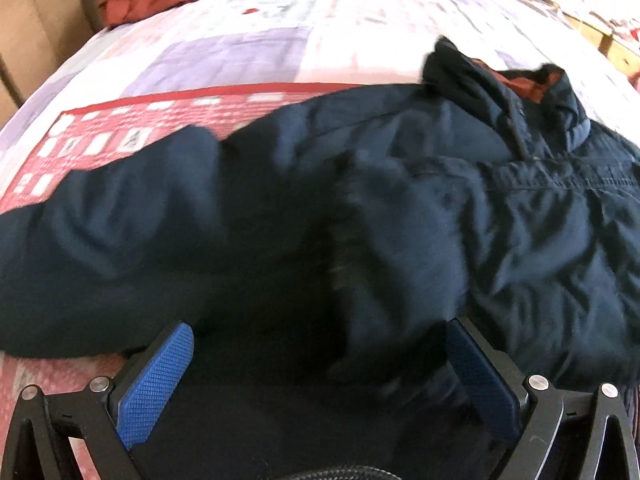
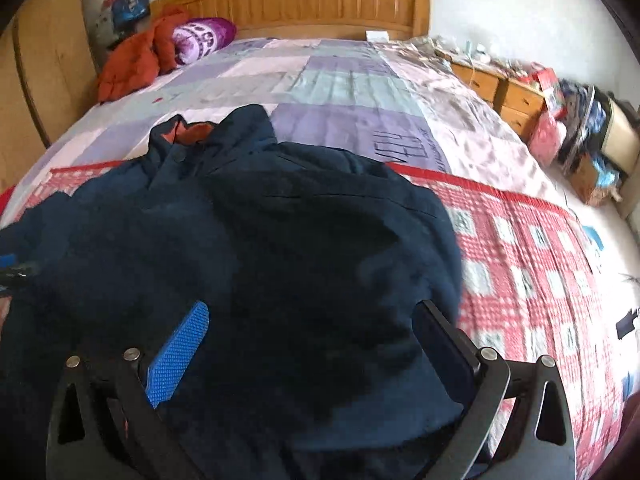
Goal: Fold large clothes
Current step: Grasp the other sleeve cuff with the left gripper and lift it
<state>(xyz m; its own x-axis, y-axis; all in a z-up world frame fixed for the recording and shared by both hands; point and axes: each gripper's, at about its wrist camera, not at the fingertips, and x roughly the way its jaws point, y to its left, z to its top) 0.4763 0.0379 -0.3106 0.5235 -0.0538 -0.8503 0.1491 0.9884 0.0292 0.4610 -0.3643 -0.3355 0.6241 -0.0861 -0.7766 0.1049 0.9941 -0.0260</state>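
Navy padded fabric fills most of both wrist views: a large dark blue quilted jacket with a rust-orange lining (image 1: 400, 184) lies spread across a bed covered by a patchwork quilt in red check, lilac and pale pink (image 1: 224, 52). Its collar (image 2: 192, 136) points toward the wooden headboard (image 2: 320, 4), and the orange lining shows just inside the neck. Laid flat and lengthwise like this, the jacket looks set up so that a side or sleeve can be brought over the body. The left gripper (image 1: 320, 360) sits low over the near part of the jacket with its blue textured fingers (image 1: 156, 384) spread wide, cloth lying between them but not pinched. The right gripper (image 2: 312, 344) likewise hangs over the jacket's near, right-hand bulk, fingers (image 2: 180, 352) spread apart with nothing clamped. Both seem poised to take hold of the near edge, one on each side, which would let the fold go over evenly. Folding appears to be at an early stage, since the garment looks rumpled rather than squared. An orange-red garment (image 2: 132, 60) lies bunched well apart near the headboard.
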